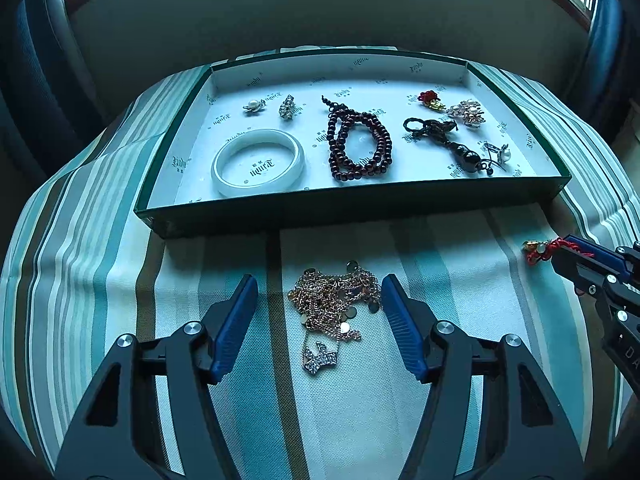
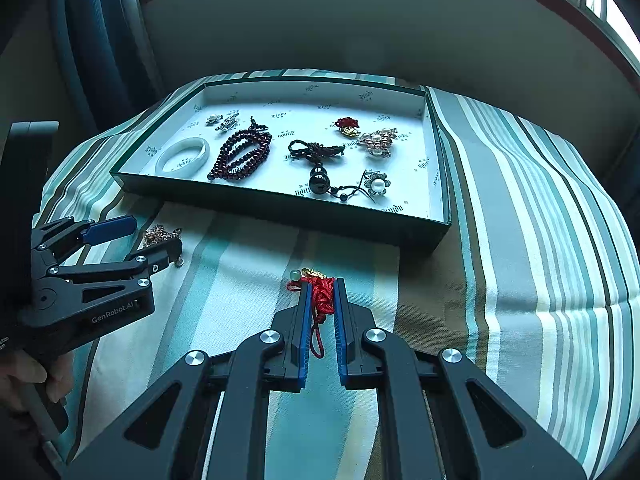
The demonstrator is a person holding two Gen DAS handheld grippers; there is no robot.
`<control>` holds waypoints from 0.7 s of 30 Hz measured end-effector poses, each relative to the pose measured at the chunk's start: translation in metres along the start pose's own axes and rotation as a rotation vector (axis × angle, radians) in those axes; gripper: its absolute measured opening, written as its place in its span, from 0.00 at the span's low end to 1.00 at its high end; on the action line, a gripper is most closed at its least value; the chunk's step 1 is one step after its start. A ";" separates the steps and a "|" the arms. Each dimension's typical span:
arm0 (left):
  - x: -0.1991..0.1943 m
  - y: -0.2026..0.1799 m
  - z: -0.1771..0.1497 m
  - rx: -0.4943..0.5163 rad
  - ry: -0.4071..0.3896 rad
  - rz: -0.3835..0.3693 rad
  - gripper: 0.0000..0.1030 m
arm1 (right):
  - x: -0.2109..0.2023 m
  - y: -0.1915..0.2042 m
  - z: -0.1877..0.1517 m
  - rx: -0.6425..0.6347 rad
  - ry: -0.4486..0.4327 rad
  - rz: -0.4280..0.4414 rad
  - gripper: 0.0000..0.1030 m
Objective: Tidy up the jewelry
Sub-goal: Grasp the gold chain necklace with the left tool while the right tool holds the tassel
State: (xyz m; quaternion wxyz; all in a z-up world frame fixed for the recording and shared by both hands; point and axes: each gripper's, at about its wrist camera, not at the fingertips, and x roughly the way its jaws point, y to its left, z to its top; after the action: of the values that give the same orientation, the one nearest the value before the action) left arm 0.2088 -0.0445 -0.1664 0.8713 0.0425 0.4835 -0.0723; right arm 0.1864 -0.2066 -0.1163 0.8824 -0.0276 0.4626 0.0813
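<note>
Straddling a heap of rose-gold chain necklace (image 1: 338, 300), the left gripper (image 1: 320, 300) stands wide, its blue-padded fingers (image 1: 236, 320) either side of the heap and apart from it; a rhinestone pendant (image 1: 319, 356) lies at the heap's 6 o'clock end on the striped cloth (image 1: 460, 340). The right gripper (image 2: 321, 294) is pinched narrow on a red cord charm (image 2: 320, 300), the cord bunched between the pads, with a pale green bead (image 2: 295, 274) and a gold piece (image 2: 312, 271) poking out beyond the tips at 12 o'clock; in the left wrist view the same charm (image 1: 538, 250) shows at 3 o'clock, clamped in the right gripper's tips. Beyond both, toward 12 o'clock, a shallow green-sided box tray (image 1: 352, 210) lined with printed white paper holds the sorted pieces. In the tray, a white jade-like bangle (image 1: 258, 162) lies at the 9 o'clock side, a pearl brooch (image 1: 253, 106) and a rhinestone clip (image 1: 287, 107) behind it, a coiled dark red bead strand (image 1: 358, 142) near the middle, a black knotted cord with a gourd pendant (image 1: 444, 138) at its 3 o'clock, and a red rose brooch (image 1: 430, 101), a pearl cluster brooch (image 1: 466, 114) and a pearl flower pin (image 1: 500, 156) toward the 3 o'clock wall. None of these pieces touches either gripper.
</note>
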 end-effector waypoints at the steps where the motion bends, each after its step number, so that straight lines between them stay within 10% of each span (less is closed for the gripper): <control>1: 0.000 0.001 0.000 -0.007 0.004 -0.007 0.62 | 0.000 0.000 0.000 0.000 0.001 0.001 0.10; 13: -0.003 -0.001 -0.003 0.003 0.005 -0.129 0.12 | 0.004 -0.001 -0.002 0.000 0.010 0.008 0.10; 21: -0.005 -0.001 -0.003 -0.011 0.002 -0.131 0.09 | 0.006 -0.001 -0.003 0.002 0.011 0.014 0.10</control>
State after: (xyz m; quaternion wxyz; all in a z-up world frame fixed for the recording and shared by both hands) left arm 0.2031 -0.0446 -0.1638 0.8645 0.0061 0.4865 -0.1262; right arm 0.1870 -0.2070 -0.1227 0.8792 -0.0237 0.4679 0.0869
